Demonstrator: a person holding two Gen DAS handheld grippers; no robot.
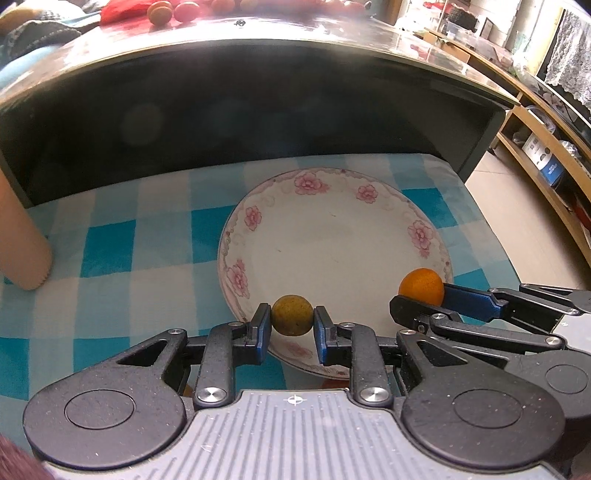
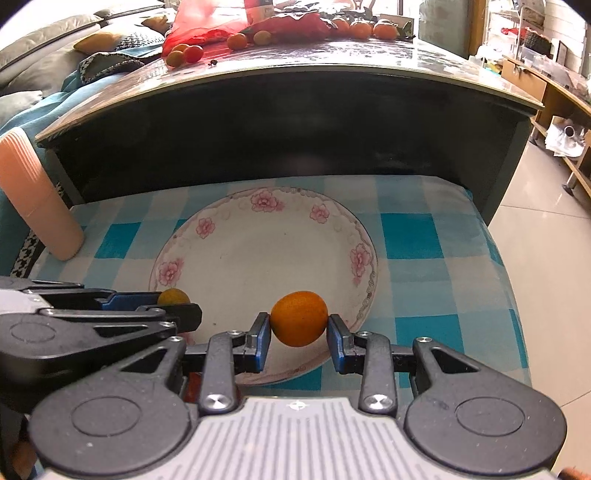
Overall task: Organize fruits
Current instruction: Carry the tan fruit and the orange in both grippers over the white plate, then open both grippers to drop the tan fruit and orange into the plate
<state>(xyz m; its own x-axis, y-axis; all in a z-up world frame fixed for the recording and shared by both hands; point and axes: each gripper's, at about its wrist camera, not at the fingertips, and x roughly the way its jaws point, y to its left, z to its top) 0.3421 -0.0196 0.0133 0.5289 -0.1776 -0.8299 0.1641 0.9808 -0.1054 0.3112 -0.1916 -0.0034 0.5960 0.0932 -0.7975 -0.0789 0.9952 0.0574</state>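
A white plate with pink flowers point(image 1: 332, 240) point(image 2: 258, 251) lies on a blue checked cloth point(image 1: 110, 240) point(image 2: 424, 236). My left gripper point(image 1: 292, 320) is shut on a small yellow-green round fruit point(image 1: 292, 314) above the plate's near rim. In the right wrist view that fruit point(image 2: 173, 296) peeks out behind the left gripper point(image 2: 177, 306) at the left. My right gripper point(image 2: 298, 328) is shut on a small orange fruit point(image 2: 299, 318) over the plate's near edge. The left wrist view shows this orange fruit point(image 1: 422, 286) at the plate's right rim, held by the right gripper point(image 1: 424, 301).
A dark table point(image 1: 258, 85) point(image 2: 295, 96) rises just behind the cloth. On its top lie more small fruits point(image 2: 184, 54) point(image 1: 173, 11) and a red bag point(image 2: 207, 26). A peach cylinder point(image 1: 20, 240) point(image 2: 40, 199) stands at the left. Tiled floor point(image 2: 546, 236) and wooden shelves point(image 1: 546, 155) lie to the right.
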